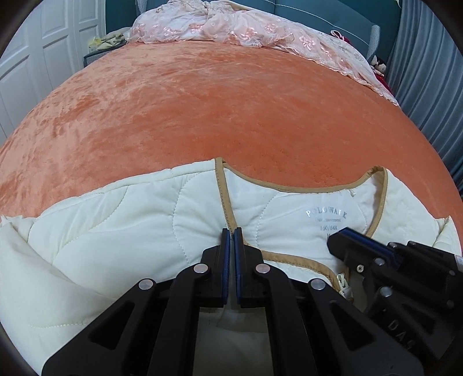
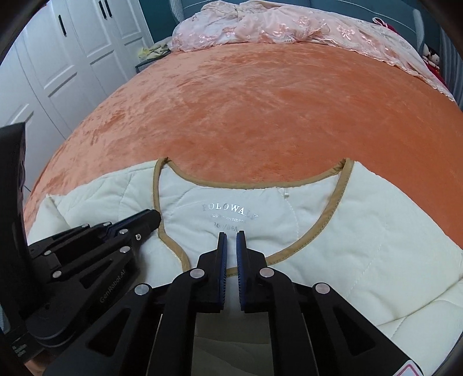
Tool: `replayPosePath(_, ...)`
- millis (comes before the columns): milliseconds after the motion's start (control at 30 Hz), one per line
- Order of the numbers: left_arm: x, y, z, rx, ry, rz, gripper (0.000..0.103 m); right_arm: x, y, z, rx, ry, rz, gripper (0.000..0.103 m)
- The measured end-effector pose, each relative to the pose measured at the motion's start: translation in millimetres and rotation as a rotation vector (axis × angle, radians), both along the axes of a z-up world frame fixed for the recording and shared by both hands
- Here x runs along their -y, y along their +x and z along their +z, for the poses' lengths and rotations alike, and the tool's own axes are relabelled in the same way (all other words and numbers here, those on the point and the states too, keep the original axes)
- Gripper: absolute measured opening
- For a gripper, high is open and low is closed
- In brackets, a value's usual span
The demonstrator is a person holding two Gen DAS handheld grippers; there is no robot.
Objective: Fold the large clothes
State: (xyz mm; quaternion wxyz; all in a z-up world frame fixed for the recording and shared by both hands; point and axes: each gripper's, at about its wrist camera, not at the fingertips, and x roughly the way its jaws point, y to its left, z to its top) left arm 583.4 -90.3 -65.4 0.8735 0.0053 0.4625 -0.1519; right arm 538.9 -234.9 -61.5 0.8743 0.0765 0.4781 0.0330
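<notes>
Grippers pinched at the jacket's neckline

Left wrist view: left gripper (image 1: 231, 235) has its fingers nearly together on the tan-trimmed front edge of the cream quilted jacket (image 1: 115, 231), which lies on the orange bedspread (image 1: 231, 101) beyond the fingertips.

Right wrist view: right gripper (image 2: 231, 240) is nearly closed over the neckline trim (image 2: 332, 214), just below the printed label. Whether fabric is caught is unclear; a thin pinch could slip when lifted, collapsing the fold.

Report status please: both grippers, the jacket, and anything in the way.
Left gripper shut, right gripper shut, both at the neckline. Cream quilted jacket flat on orange bedspread, not folded. Pink lace cloth far off, nothing blocking.
</notes>
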Motion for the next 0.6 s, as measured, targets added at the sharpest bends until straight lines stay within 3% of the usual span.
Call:
replayPosePath(133, 0.8, 0.2, 0.2, 0.001, 0.006, 0.000, 0.003, 14.4, 3.4, -0.4, -0.012, -0.047, -0.053, 0.001)
replayPosePath(267, 1.8, 0.4, -1.1, 0.007, 0.002, 0.004, 0.003, 43.2, 4.8, -8.8, -0.022, 0.072, -0.115, 0.000)
replayPosePath(333, 2.9, 0.1, -2.4, 0.015, 0.009, 0.004, 0.003, 44.3, 4.9, -11.9, -0.011, 0.076, -0.120, 0.000)
replayPosePath(500, 6.7, -4.1, -2.8, 0.054, 0.044, 0.009, 0.003, 45.0, -7.6, -0.5, 0.081, 0.071, -0.143, 0.000)
replayPosePath(600, 1.3, -7.5, 7.3, 0.057, 0.012, 0.010, 0.003, 44.6, -27.0, 18.1, 0.159, 0.114, -0.085, 0.004)
